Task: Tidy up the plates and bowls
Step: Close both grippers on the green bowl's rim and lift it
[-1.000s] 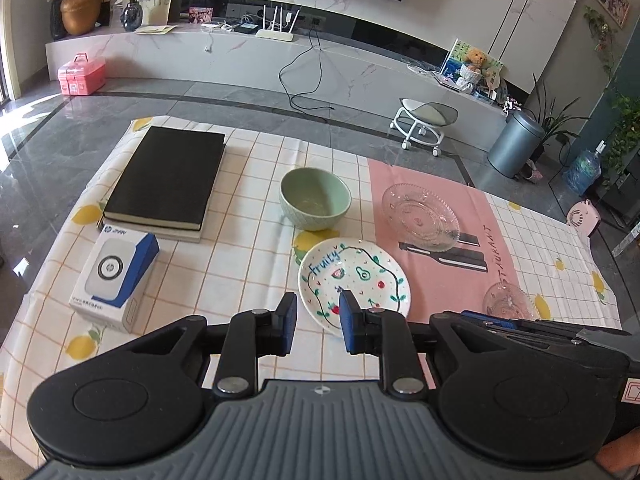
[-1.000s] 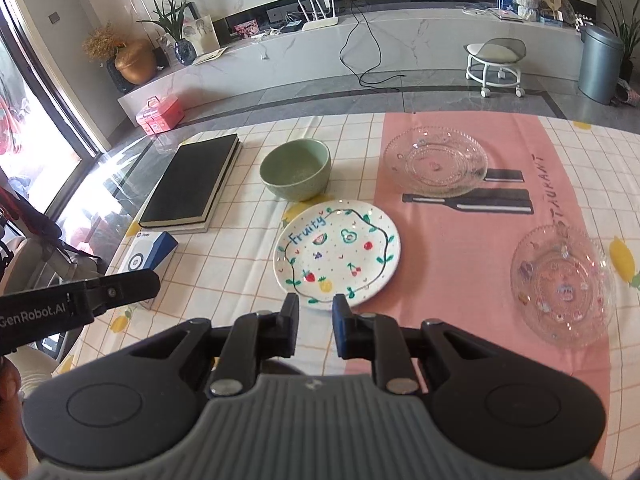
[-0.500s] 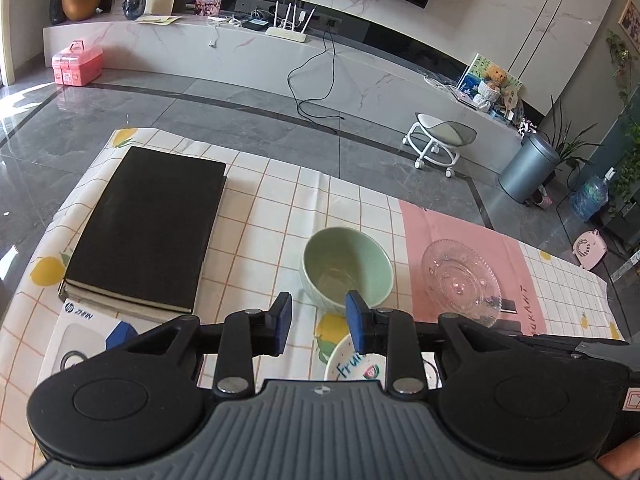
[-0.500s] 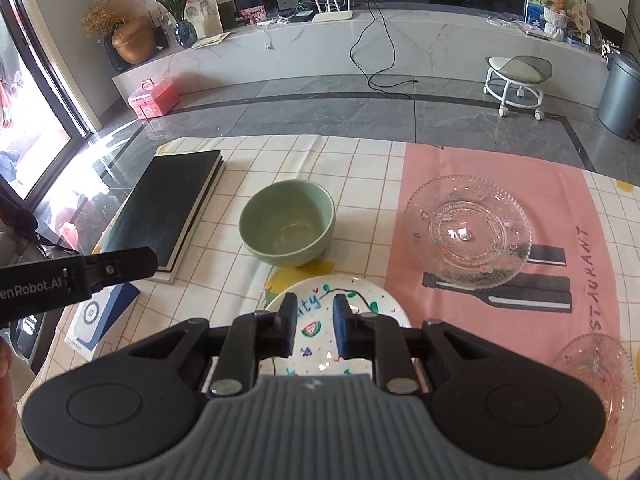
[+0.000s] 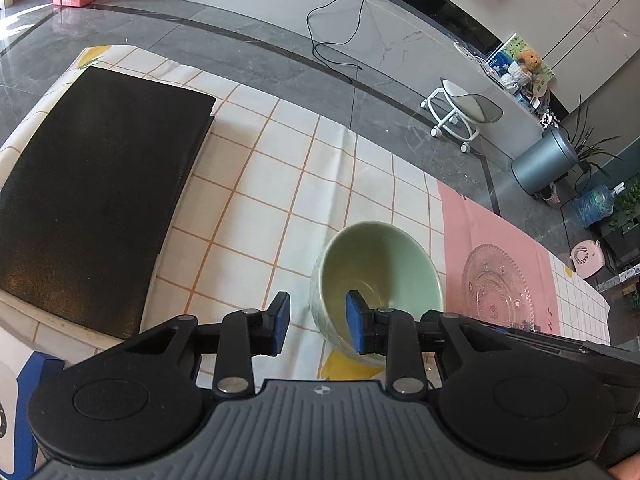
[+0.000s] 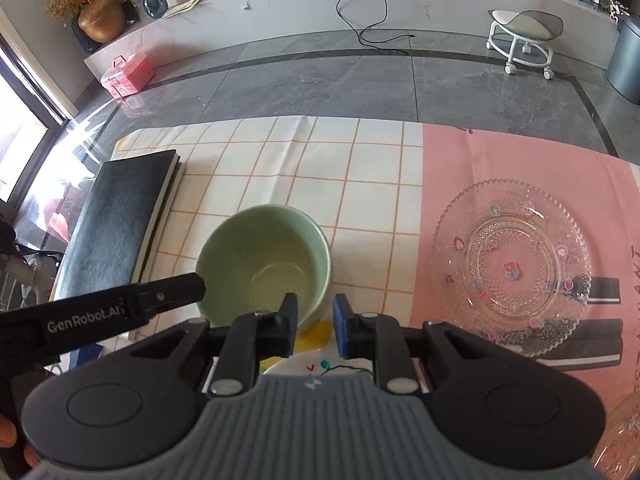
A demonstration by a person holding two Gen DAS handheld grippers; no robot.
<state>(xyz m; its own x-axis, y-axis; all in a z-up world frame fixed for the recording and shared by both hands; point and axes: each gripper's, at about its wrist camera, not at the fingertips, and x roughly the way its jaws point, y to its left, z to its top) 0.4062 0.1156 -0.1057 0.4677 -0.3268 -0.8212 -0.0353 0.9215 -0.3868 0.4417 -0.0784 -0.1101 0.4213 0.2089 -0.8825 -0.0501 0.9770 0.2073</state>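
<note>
A pale green bowl (image 5: 380, 264) stands on the checked tablecloth and also shows in the right wrist view (image 6: 264, 264). My left gripper (image 5: 318, 320) is open, its two blue fingers straddling the bowl's near-left rim, one inside and one outside. My right gripper (image 6: 315, 320) is open, straddling the bowl's near-right rim. A clear glass plate (image 6: 512, 256) lies on the pink mat to the right and shows in the left wrist view (image 5: 498, 288). The painted fruit plate (image 6: 320, 366) peeks out under my right gripper. A second glass plate (image 6: 624, 440) is at the bottom right edge.
A black notebook (image 5: 92, 184) lies left of the bowl, also in the right wrist view (image 6: 116, 228). A blue and white box (image 5: 24, 400) sits at the near left. The table's far edge (image 6: 320, 120) drops to a grey floor with a stool (image 6: 524, 36).
Both grippers have moved forward and down over the table to the green bowl. Each now has its fingers either side of the bowl's rim. The fruit plate has slid under the view.
</note>
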